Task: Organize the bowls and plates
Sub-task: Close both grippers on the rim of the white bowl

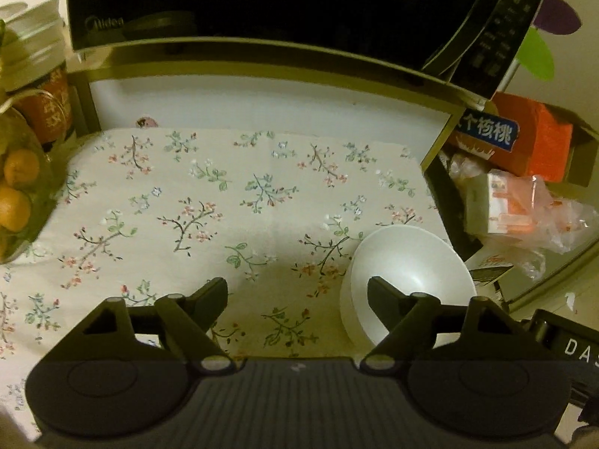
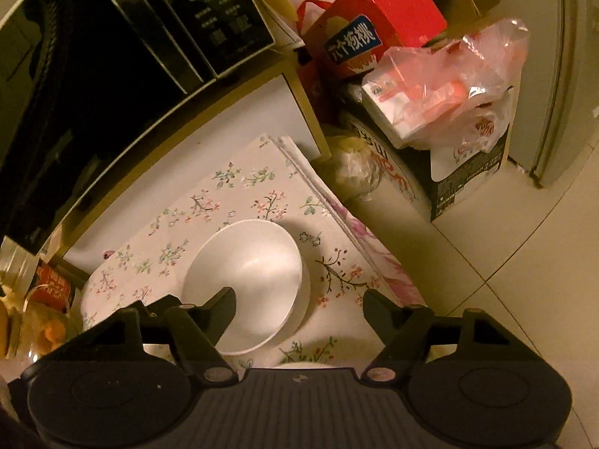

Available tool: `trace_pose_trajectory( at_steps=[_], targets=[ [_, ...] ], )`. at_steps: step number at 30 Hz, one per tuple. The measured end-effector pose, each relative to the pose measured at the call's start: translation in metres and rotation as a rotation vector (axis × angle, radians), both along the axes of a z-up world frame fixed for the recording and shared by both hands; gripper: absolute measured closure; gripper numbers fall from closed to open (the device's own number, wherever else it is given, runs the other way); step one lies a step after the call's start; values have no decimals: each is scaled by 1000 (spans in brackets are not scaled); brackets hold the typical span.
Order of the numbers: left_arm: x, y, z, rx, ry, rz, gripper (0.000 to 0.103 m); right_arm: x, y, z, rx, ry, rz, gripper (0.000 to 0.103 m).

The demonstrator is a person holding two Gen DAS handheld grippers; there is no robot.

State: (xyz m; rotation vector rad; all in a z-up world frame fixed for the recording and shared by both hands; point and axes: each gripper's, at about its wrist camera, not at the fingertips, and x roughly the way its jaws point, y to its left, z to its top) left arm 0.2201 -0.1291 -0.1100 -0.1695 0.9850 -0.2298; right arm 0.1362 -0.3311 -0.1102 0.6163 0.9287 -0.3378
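Work looks barely begun: one white bowl (image 2: 243, 284) sits on the tabletop (image 1: 224, 194), left tongs (image 1: 297, 295) and right tongs (image 2: 299, 307) both open, holding nothing.

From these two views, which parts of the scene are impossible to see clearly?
- Left wrist view: the white bowl's near rim sits behind a gripper finger.
- Right wrist view: a pale rounded object is almost fully covered by the gripper body.
- Left wrist view: the fruit bag is cut by the left edge.
- Both views: microwave panel labels are too small to read.

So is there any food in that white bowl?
No, the white bowl on the floral cloth shows only a bare, shiny inside.
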Motion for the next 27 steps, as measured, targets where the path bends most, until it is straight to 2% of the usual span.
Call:
trace_pose_trajectory(
  at_steps=[7,20,22,24,25,27],
  targets=[
    [4,-5,-7,14,2,-14,32,11,4,-9,34,9,-14,42],
    [9,-18,-12,27,2,-37,45,14,1,-14,-5,38,-17,48],
    [10,-20,-14,25,6,-45,49,15,1,-15,-9,44,-19,48],
    [11,-22,-17,22,11,-55,59,16,1,-16,-19,50,-15,49],
    [12,-23,-19,21,16,-60,61,17,1,-16,-25,53,-9,52],
    [12,-24,-21,14,24,-65,74,18,2,-17,-28,54,4,61]
  ],
)
